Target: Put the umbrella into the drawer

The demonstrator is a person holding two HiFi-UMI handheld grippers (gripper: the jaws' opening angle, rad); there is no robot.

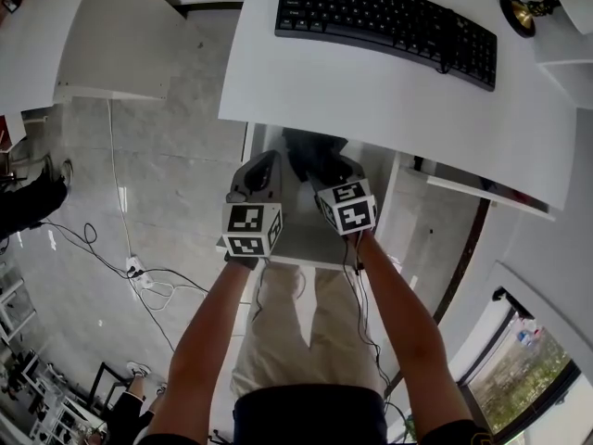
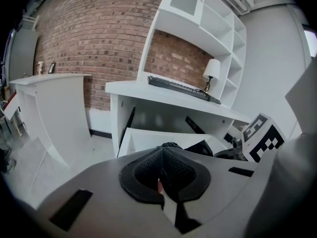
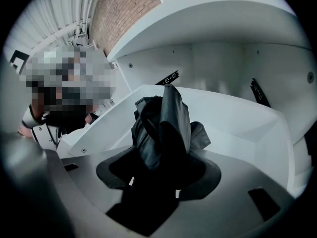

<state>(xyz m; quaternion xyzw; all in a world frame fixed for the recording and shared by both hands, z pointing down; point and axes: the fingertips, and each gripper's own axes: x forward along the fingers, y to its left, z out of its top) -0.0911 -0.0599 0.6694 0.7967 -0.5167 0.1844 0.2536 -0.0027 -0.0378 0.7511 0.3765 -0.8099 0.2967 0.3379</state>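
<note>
The black folded umbrella point(image 3: 163, 128) stands up between the jaws of my right gripper point(image 3: 158, 167), which is shut on it. It hangs over the open white drawer point(image 3: 237, 118) under the desk. In the head view the umbrella point(image 1: 310, 151) shows dark between my left gripper point(image 1: 262, 170) and right gripper point(image 1: 335, 170), both above the drawer point(image 1: 301, 239). In the left gripper view my left gripper point(image 2: 162, 155) has its pads together, with a small reddish bit between them that I cannot identify. The umbrella point(image 2: 203, 148) lies just beyond them, to the right.
A black keyboard point(image 1: 384, 21) and a lamp base point(image 1: 519, 12) sit on the white desk point(image 1: 371, 100) above the drawer. A white counter point(image 1: 102, 35) stands to the left. Cables point(image 1: 139, 272) trail on the floor. Another person's shoe point(image 1: 28, 197) is at far left.
</note>
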